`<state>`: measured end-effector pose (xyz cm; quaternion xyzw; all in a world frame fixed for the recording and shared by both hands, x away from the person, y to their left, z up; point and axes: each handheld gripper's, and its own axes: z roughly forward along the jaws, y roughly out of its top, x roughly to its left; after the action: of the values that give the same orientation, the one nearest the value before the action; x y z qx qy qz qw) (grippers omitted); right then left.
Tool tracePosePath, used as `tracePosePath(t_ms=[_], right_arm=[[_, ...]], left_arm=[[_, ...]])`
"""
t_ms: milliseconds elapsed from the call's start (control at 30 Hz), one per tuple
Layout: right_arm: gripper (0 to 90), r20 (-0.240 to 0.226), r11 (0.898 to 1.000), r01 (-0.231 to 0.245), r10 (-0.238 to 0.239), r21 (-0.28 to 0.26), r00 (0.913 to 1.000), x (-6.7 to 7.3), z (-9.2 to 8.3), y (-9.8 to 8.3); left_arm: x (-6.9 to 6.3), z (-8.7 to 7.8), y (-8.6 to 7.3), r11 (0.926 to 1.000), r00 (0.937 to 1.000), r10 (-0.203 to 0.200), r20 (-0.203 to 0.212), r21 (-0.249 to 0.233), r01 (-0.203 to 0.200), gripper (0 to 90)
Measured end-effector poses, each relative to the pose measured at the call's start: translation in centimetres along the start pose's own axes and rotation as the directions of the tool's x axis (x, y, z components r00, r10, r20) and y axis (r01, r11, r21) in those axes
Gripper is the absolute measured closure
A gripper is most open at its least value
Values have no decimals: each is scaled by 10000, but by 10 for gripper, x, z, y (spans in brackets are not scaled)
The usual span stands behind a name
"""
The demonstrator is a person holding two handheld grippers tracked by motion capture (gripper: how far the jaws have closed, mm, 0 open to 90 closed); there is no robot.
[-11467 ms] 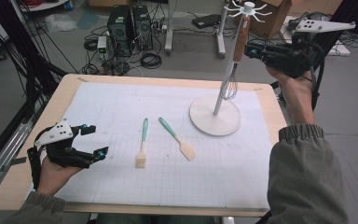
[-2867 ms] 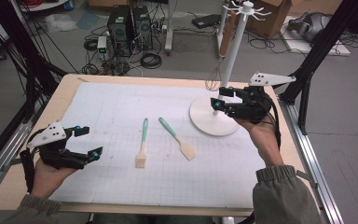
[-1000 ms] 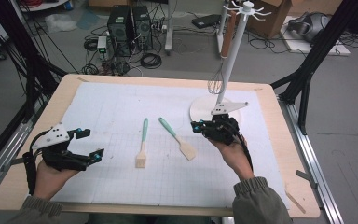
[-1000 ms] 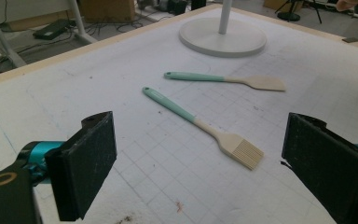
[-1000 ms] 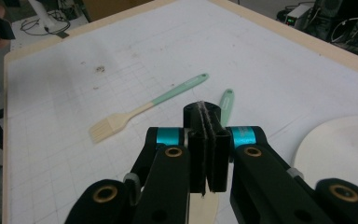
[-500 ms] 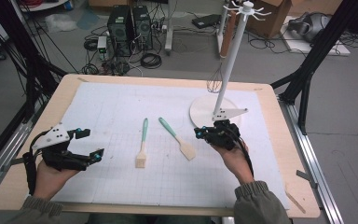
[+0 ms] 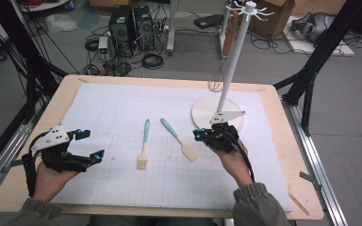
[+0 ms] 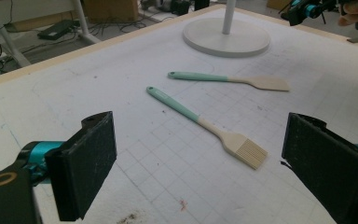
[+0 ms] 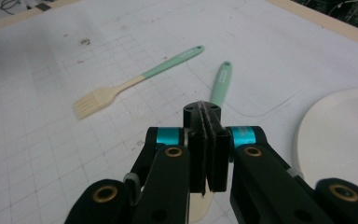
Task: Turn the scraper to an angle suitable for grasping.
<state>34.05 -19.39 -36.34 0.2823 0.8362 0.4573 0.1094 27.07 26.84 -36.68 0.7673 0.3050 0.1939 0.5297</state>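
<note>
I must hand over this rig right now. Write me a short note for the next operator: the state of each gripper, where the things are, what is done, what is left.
Left gripper: open, holding nothing, low over the near left of the white mat.
Right gripper: shut, nothing between its pads, just above the spatula.
Spatula and pastry brush lie side by side mid-mat, green handles pointing away from you.
Rack stands at the far right on its round base; a whisk and a brown-handled utensil hang from it.
Done: those two seem hung.
Left, probably: pick up the spatula, then the brush, and hang them.
</note>
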Motion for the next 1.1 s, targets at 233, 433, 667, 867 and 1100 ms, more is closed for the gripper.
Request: tracePosePath(t_ms=[233, 433, 667, 867, 1100], right_arm=[[893, 34, 9997, 219, -218, -58, 9998, 8, -11, -9], [893, 84, 10000, 59, -59, -28, 9999, 7, -9, -19], [893, -54, 9994, -116, 118, 319, 9999, 7, 15, -27], [893, 30, 9977, -95, 93, 671, 10000, 7, 38, -29], [893, 109, 9946, -124, 114, 1026, 9999, 6, 57, -29]], left_arm=[[0, -1, -1, 10000, 10000, -11, -23, 16, 11, 105], [0, -2, 0, 10000, 10000, 33, -54, 38, -33, 105], [0, 0, -1, 10000, 10000, -15, -49, 43, 15, 105], [1, 0, -2, 10000, 10000, 5, -53, 51, -5, 105], [1, 2, -2, 10000, 10000, -5, -41, 84, 6, 105]])
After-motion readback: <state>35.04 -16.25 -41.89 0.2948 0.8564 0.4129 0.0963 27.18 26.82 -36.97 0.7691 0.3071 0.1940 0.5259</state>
